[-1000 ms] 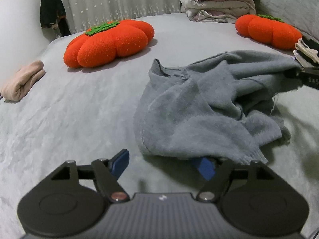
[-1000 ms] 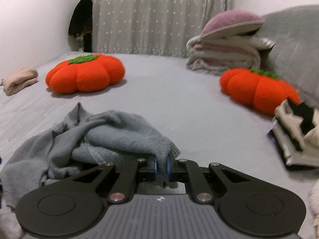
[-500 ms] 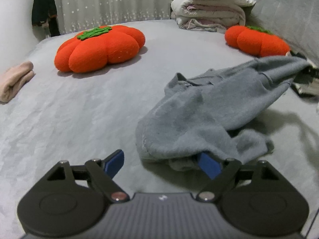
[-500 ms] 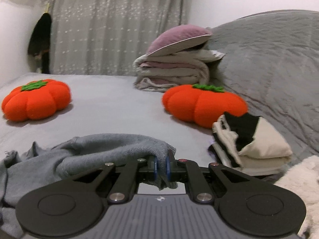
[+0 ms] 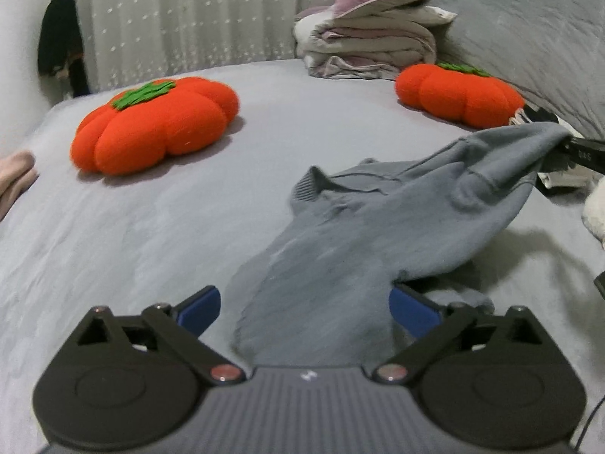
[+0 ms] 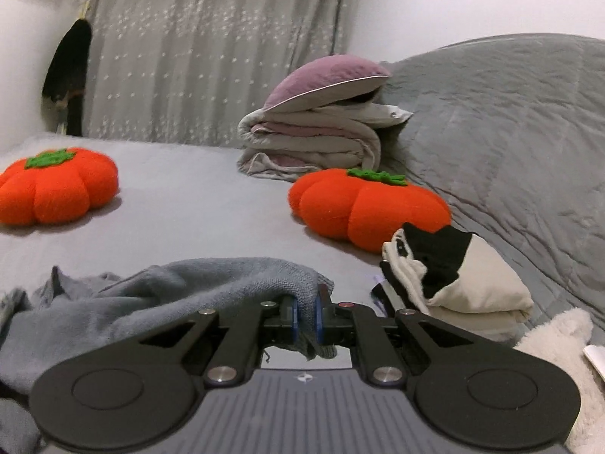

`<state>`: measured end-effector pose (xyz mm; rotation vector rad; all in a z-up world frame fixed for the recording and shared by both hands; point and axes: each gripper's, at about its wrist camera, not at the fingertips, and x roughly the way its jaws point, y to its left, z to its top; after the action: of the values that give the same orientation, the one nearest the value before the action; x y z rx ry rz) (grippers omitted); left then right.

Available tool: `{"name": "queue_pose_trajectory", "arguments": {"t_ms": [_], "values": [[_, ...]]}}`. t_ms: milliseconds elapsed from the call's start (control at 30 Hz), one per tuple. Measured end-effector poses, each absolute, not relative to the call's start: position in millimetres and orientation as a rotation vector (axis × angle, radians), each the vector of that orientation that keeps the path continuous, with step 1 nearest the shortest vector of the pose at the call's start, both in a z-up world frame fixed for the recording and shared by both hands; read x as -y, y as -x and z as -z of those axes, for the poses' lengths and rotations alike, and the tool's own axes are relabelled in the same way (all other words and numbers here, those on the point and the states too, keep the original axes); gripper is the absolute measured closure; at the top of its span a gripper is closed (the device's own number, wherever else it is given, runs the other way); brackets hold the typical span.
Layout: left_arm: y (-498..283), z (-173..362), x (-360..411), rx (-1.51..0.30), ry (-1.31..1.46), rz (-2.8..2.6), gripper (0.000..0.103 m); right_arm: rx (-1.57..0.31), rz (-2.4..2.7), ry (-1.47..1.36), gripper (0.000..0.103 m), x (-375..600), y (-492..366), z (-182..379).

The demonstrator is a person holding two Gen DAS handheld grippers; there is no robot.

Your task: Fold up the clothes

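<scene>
- Grey sweater (image 5: 382,227) spread crumpled across centre and right of the left wrist view, on grey bed sheet (image 5: 151,227); one edge lifted toward right edge of frame.
- Right gripper (image 6: 305,316) clamped on a fold of the sweater (image 6: 211,283), blue pads pressed against the knit, lower centre of the right wrist view.
- Left gripper (image 5: 302,308) spread wide, jaws just been opening; sweater hem lies between the blue pads, ungripped.
- Two orange pumpkin cushions on the sheet: one (image 5: 155,125) upper left, one (image 5: 459,94) upper right.
- Folded bedding stack (image 6: 321,136) with purple pillow on top, behind the right cushion.
- Folded black-and-cream garment (image 6: 453,276) at right, beside grey quilted headboard (image 6: 510,121).
- Dotted grey curtain (image 6: 211,49) along back wall.
</scene>
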<state>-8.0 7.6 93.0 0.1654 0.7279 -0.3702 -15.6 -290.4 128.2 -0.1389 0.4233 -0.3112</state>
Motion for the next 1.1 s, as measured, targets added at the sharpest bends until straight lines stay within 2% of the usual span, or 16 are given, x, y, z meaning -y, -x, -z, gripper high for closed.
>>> {"name": "queue_pose_trajectory", "arguments": {"t_ms": [333, 400, 500, 533, 567, 600, 667, 733, 933, 1000, 1100], "values": [[-13.1, -68.9, 30.3, -0.757, -0.243, 0.334, 0.003, -0.430, 0.261, 0.138, 0.093, 292.3, 15.2, -126.1], [-15.3, -65.5, 30.3, -0.768, -0.250, 0.320, 0.007, -0.433, 0.235, 0.135, 0.093, 292.2, 14.5, -126.4], [-19.4, -61.7, 25.7, -0.796, -0.231, 0.309, 0.026, -0.439, 0.190, 0.123, 0.093, 289.7, 15.1, -126.5], [-20.6, -60.9, 23.4, -0.804, -0.220, 0.307, 0.041, -0.444, 0.174, 0.118, 0.093, 289.4, 15.2, -126.4], [-21.4, -60.3, 21.6, -0.811, -0.212, 0.304, 0.051, -0.452, 0.160, 0.117, 0.093, 288.8, 14.9, -125.5], [-22.2, -60.1, 19.4, -0.816, -0.203, 0.304, 0.054, -0.460, 0.146, 0.116, 0.093, 288.1, 14.5, -124.6], [-22.4, -61.1, 15.8, -0.818, -0.182, 0.311, 0.071, -0.476, 0.117, 0.116, 0.093, 286.6, 13.8, -122.7], [-22.3, -64.0, 12.0, -0.816, -0.166, 0.304, 0.081, -0.493, 0.099, 0.129, 0.093, 283.6, 12.1, -119.0], [-17.3, -72.7, -1.0, -0.810, -0.124, 0.294, 0.092, -0.552, 0.055, 0.159, 0.093, 278.4, 7.1, -107.4], [-15.5, -73.7, -1.5, -0.810, -0.126, 0.285, 0.092, -0.572, 0.035, 0.167, 0.092, 275.3, 7.0, -104.6], [-15.2, -72.4, 0.2, -0.819, -0.128, 0.267, 0.092, -0.621, -0.034, 0.182, 0.082, 268.1, 4.9, -96.9]]}}
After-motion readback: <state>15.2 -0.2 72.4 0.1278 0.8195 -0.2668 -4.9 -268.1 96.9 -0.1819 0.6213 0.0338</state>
